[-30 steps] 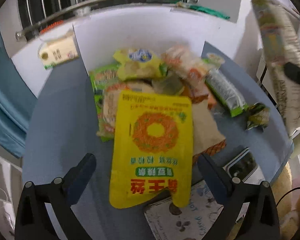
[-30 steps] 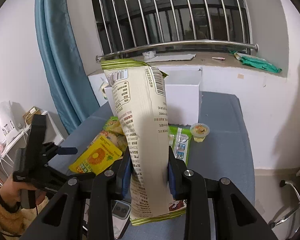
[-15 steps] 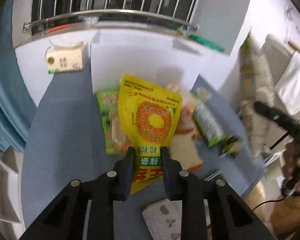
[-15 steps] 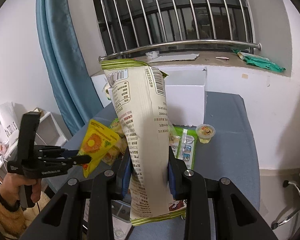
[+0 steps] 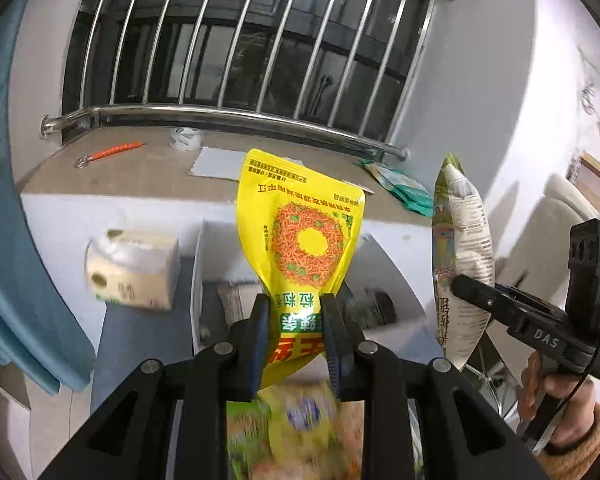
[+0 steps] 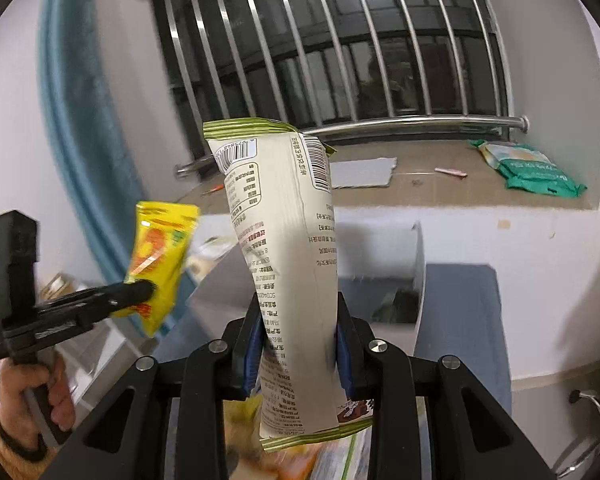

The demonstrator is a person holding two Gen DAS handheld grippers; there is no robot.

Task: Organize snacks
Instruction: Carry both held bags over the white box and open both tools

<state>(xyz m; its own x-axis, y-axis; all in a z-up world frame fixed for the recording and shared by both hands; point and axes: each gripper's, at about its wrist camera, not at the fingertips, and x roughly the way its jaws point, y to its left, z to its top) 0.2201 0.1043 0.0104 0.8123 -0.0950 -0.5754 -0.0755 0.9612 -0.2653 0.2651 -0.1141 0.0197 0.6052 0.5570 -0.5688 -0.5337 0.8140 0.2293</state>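
Note:
My left gripper (image 5: pixel 296 322) is shut on a yellow snack pouch (image 5: pixel 300 236) with an orange ring print and holds it upright in the air in front of a white box (image 5: pixel 198 276). My right gripper (image 6: pixel 296 330) is shut on a tall beige chip bag (image 6: pixel 288 248) with green trim, held upright above the table. The yellow pouch (image 6: pixel 160 256) and left gripper (image 6: pixel 136 294) show at the left of the right wrist view. The chip bag (image 5: pixel 462 260) shows at the right of the left wrist view. More snack packets (image 5: pixel 300 428) lie blurred below.
A tissue pack (image 5: pixel 134 270) stands left of the white box (image 6: pixel 418 264). The blue-grey table (image 6: pixel 460 320) runs to the right. A window sill (image 6: pixel 420 184) with a green packet (image 6: pixel 536 170) sits behind, under steel bars. A blue curtain (image 5: pixel 8 240) hangs at the left.
My left gripper closed on the yellow pouch, lifted it off the snack pile and carried it up toward the white box. My right gripper moved forward with the chip bag still held.

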